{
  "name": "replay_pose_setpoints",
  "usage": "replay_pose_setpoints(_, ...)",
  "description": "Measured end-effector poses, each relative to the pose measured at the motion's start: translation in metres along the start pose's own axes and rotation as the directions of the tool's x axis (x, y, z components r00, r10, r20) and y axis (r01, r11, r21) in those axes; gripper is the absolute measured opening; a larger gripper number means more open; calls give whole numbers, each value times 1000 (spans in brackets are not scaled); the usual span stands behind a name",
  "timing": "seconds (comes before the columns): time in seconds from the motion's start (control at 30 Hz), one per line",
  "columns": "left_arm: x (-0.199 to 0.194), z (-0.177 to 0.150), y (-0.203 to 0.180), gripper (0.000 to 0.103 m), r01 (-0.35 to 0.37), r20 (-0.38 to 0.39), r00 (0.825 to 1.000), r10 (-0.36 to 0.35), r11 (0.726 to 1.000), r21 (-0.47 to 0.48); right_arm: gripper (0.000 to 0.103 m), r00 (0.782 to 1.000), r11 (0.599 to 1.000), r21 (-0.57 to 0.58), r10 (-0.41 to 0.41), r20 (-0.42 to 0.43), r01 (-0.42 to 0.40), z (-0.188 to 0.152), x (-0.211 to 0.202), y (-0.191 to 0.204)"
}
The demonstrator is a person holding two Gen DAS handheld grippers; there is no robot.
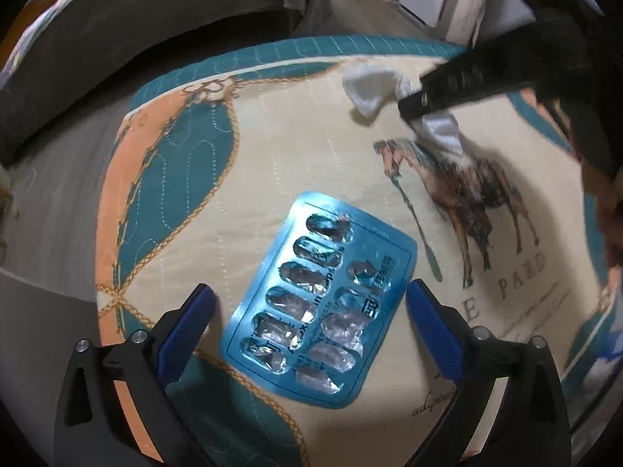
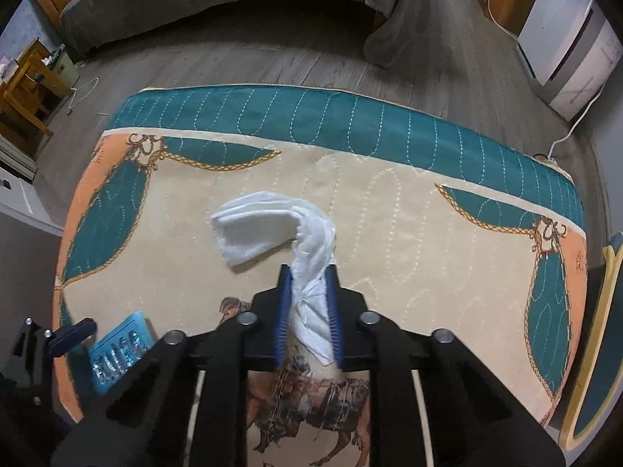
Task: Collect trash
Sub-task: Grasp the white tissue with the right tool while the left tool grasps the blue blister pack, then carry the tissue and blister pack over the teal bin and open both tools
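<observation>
White tissue [image 2: 307,241] sits pinched in the right tongs [image 2: 308,272] over the quilted mat [image 2: 428,233] — left tongs [image 1: 309,295] spread, straddling the blister pack [image 1: 319,311].

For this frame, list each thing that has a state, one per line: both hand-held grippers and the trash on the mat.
Right hand-held gripper: shut on the white tissue.
White tissue: crumpled, one end pinched between the blue pads, the rest lying on the mat.
Left hand-held gripper: open, jaws straddling the blister pack.
Blister pack: flat on the mat, pockets look emptied, not gripped.
Quilted mat: spread flat.
</observation>
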State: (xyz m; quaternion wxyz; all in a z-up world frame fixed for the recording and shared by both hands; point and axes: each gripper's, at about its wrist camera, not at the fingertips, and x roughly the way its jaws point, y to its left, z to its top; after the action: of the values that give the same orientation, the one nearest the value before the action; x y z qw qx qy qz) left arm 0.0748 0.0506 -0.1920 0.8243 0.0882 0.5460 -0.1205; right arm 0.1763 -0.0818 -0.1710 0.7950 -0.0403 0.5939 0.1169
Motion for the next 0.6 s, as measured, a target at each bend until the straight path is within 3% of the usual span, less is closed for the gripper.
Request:
replay_pose_setpoints(0.07,-1,0,-5,93,-6,3,1000,6,1000,29,12,1000,1000,2,19,5,-19,-2,-6,-3)
replay_pose_setpoints(0.13,-4,2,-8,76,0,10,1000,0,999,41,12,1000,1000,-9,22,18,-22,1,-15,-4)
replay_pose_setpoints(0.2,-7,5,-11,69,-4,7,1000,4,999,40,11,999,1000,-13,27,34,-27,1,-25,-6)
replay_pose_setpoints(0.33,-14,9,-10,69,-8,24,1000,8,1000,16,11,997,999,-3,39,66,-39,-1,-48,-12)
replay_pose_setpoints(0.6,-50,27,-17,69,-21,148,989,26,999,-37,11,990,1000,-5,21,140,-20,-6,-93,-37)
